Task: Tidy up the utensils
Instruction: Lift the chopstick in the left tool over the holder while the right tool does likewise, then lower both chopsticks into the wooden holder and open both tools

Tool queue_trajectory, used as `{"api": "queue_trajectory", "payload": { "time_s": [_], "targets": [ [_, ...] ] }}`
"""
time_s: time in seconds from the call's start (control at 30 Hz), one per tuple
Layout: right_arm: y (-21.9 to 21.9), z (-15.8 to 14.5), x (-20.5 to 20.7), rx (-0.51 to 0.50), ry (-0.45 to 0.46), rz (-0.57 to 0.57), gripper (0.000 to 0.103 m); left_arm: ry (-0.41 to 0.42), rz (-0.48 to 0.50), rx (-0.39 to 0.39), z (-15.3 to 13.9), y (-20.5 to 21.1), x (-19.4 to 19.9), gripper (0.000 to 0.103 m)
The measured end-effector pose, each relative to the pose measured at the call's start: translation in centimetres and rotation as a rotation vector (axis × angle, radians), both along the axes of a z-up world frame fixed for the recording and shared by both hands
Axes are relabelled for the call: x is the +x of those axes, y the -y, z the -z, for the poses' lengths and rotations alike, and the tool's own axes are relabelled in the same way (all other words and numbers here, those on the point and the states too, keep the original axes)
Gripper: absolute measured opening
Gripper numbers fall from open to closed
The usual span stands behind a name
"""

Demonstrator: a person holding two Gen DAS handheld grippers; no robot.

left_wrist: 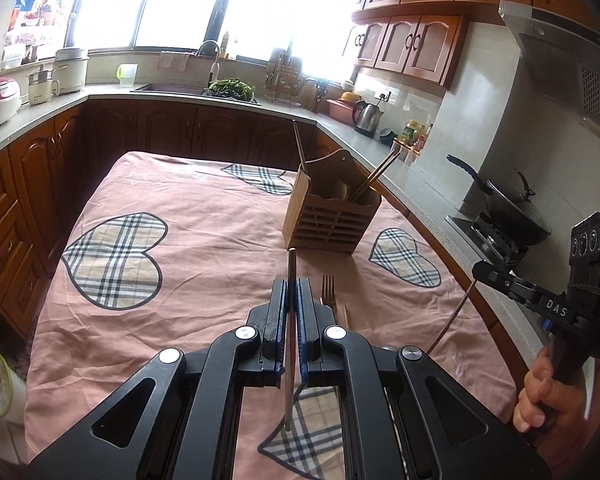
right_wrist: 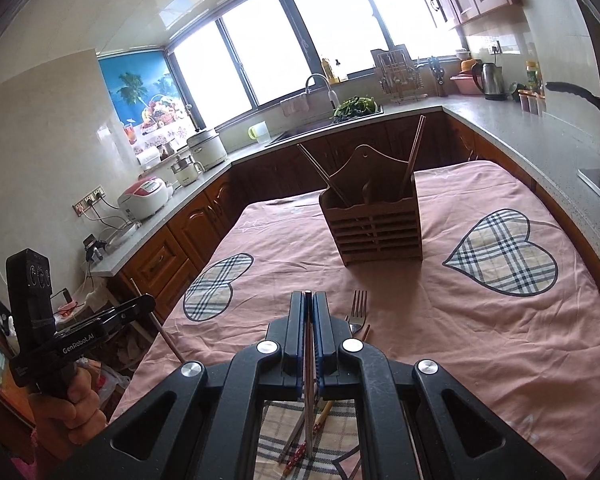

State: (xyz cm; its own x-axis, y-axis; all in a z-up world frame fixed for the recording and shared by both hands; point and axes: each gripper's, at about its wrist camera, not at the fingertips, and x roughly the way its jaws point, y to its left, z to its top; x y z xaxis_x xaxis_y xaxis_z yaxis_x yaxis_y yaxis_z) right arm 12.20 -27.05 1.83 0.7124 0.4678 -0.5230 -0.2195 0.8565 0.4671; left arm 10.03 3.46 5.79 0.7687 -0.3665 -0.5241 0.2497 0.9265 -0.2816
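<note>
Wooden holder (right_wrist: 374, 220) at frame centre has chopsticks (right_wrist: 414, 148); fork (right_wrist: 358, 308) lies below; both grippers (left_wrist: 293, 292) (right_wrist: 308, 300) pinch one chopstick (left_wrist: 291, 276) each.

A: What is the right gripper (right_wrist: 308, 300) holding?

B: A thin chopstick (right_wrist: 308, 400), pinched between its closed jaws.

A: And ahead of it?

B: A wooden utensil holder (right_wrist: 376, 228) stands on the pink cloth (right_wrist: 500, 340), chopsticks leaning inside. A fork (right_wrist: 357, 310) lies just beside the gripper. The left gripper (right_wrist: 146, 302) grips another stick at far left.
</note>
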Motion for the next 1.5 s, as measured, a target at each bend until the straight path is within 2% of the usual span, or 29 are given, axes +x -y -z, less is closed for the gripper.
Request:
{"api": "queue_trajectory", "payload": {
  "time_s": [0.5, 0.83, 1.2, 1.5],
  "targets": [
    [2.1, -2.7, 1.7, -0.008, 0.098, 0.087, 0.004, 0.072, -0.029, -0.087, -2.1, -0.6, 1.6, 0.004],
    [4.5, -4.1, 4.4, 0.002, 0.146, 0.158, 0.004, 0.158, -0.029, -0.092, -5.1, 1.0, 4.7, 0.004],
    [7.7, -6.9, 9.9, 0.016, 0.222, 0.25, 0.004, 0.244, -0.032, -0.104, -8.5, 3.3, 10.1, 0.004],
    [9.1, -8.2, 15.0, 0.026, 0.278, 0.317, 0.004, 0.258, -0.062, -0.165, -10.0, 4.2, 16.5, 0.004]
  ]
}}
